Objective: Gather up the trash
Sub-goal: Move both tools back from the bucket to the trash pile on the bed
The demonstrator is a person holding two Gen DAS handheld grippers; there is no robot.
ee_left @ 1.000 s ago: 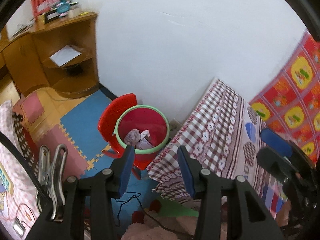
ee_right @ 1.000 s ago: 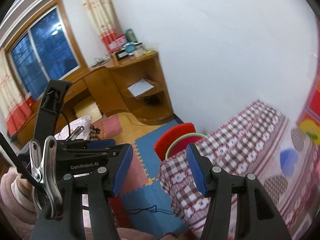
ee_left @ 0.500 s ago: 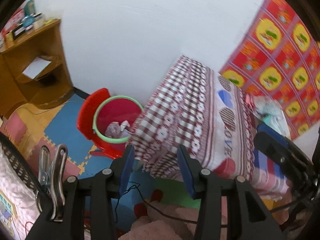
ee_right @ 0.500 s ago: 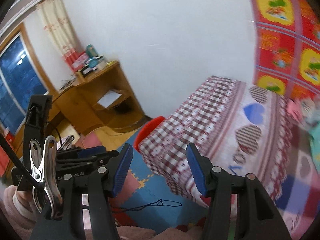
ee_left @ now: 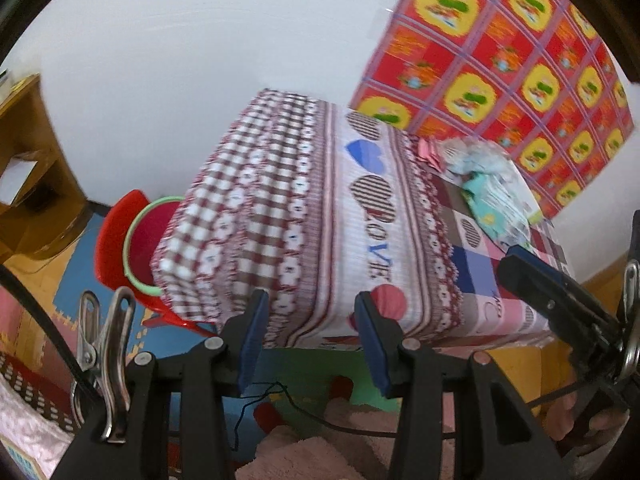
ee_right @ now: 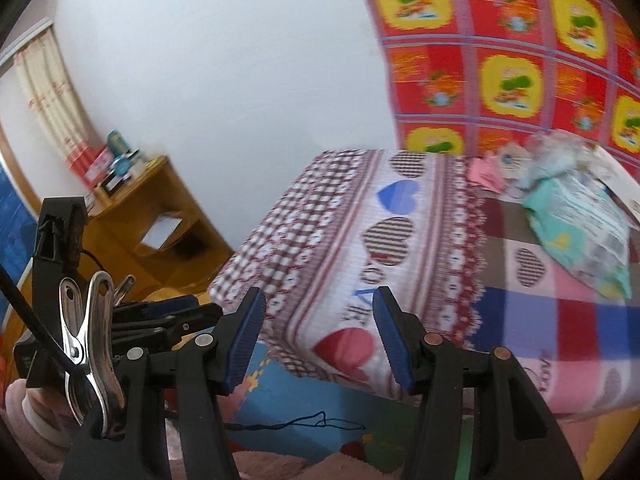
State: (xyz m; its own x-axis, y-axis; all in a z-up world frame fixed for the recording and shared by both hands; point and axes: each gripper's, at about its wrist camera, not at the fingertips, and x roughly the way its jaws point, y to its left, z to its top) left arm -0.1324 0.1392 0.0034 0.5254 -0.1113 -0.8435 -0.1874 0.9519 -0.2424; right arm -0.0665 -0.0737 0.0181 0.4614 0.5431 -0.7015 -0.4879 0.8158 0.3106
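Observation:
A low table under a patterned cloth point(ee_left: 320, 220) fills the middle of both views. At its far right end lie a pink paper scrap point(ee_right: 486, 174), crumpled white wrappers point(ee_right: 556, 156) and a teal packet point(ee_right: 580, 224); the left wrist view shows this pile blurred, with the packet point(ee_left: 492, 196) clearest. A red bin with a green rim point(ee_left: 140, 240) sits on a red chair, half hidden behind the table's left corner. My left gripper point(ee_left: 310, 336) is open and empty before the table's near edge. My right gripper point(ee_right: 320, 332) is open and empty too, well short of the trash.
A wooden shelf desk point(ee_right: 152, 216) stands at the left wall beside a curtain point(ee_right: 48, 92). A red and yellow patterned sheet point(ee_left: 500, 60) hangs behind the table. Coloured foam mats point(ee_right: 304, 384) cover the floor, with a dark thread point(ee_right: 304, 424) lying on them.
Both views have swung right, from the desk and bin toward the table top. The bin slipped behind the table corner and the trash pile came into sight. Both grippers stayed open.

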